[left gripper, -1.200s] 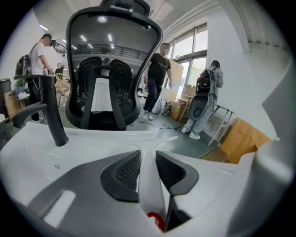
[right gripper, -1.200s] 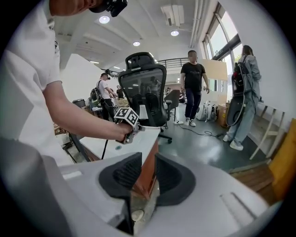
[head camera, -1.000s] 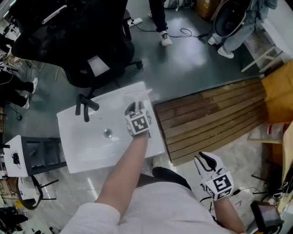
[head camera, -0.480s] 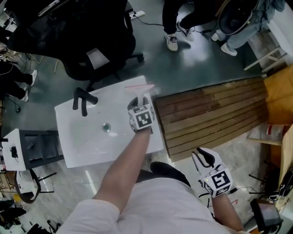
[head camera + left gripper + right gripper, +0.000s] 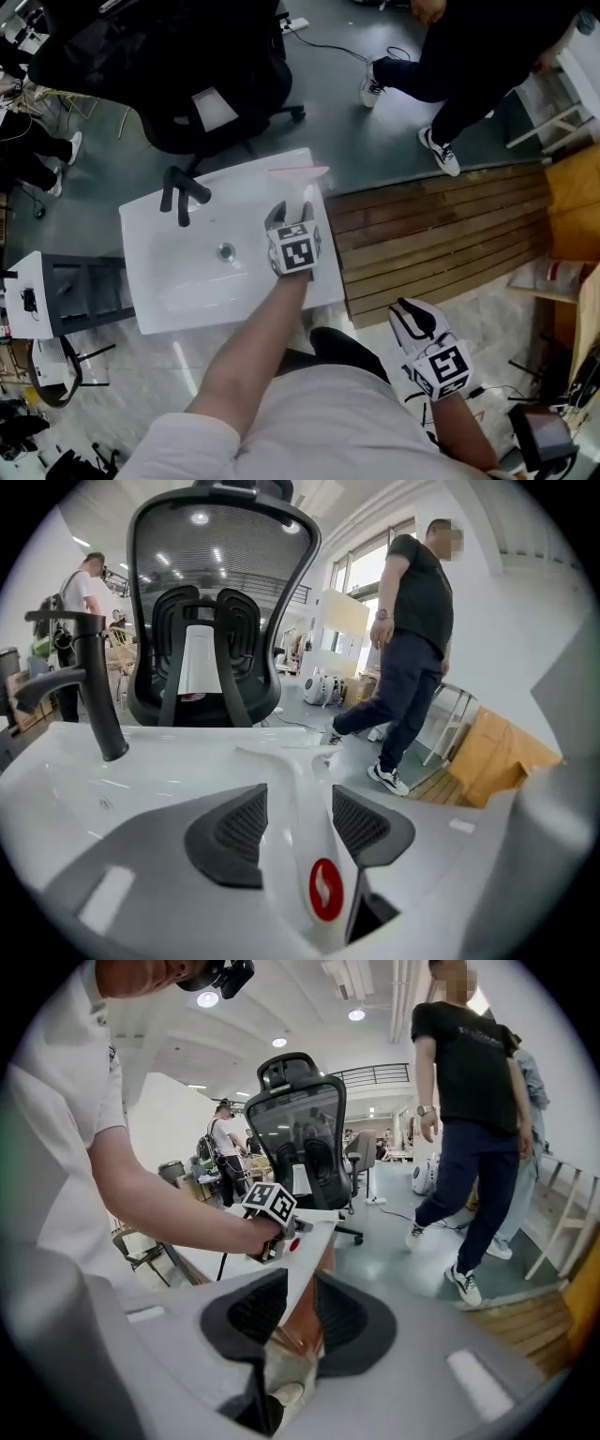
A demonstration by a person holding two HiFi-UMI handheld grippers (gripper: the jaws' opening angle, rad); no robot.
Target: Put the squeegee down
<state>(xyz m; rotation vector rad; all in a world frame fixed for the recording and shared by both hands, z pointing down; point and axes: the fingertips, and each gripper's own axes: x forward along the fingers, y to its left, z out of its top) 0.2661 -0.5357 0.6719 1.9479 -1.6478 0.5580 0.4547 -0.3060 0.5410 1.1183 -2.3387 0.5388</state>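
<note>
1. We see the left gripper (image 5: 289, 216) over the right end of the white sink (image 5: 187, 281), pointing towards its far edge.
2. Its jaws have just been opening and now stand wide. The squeegee (image 5: 292, 780) handle runs between them, with a thin gap at each pad, so nothing grips it.
3. The squeegee lies on the sink's rim at the far right corner. Its blade is at the far end, and the red mark on its handle is nearest the gripper.
4. The black faucet (image 5: 180, 195) stands at the sink's far left, well apart from the squeegee.
5. The right gripper (image 5: 299, 1279) hangs to the right, off the sink, near the wooden slats (image 5: 441, 230). We see its jaws only narrowly apart, with nothing between them.
6. Past the sink stand a black chair (image 5: 178, 84) and a person (image 5: 469, 56) in dark clothes.
</note>
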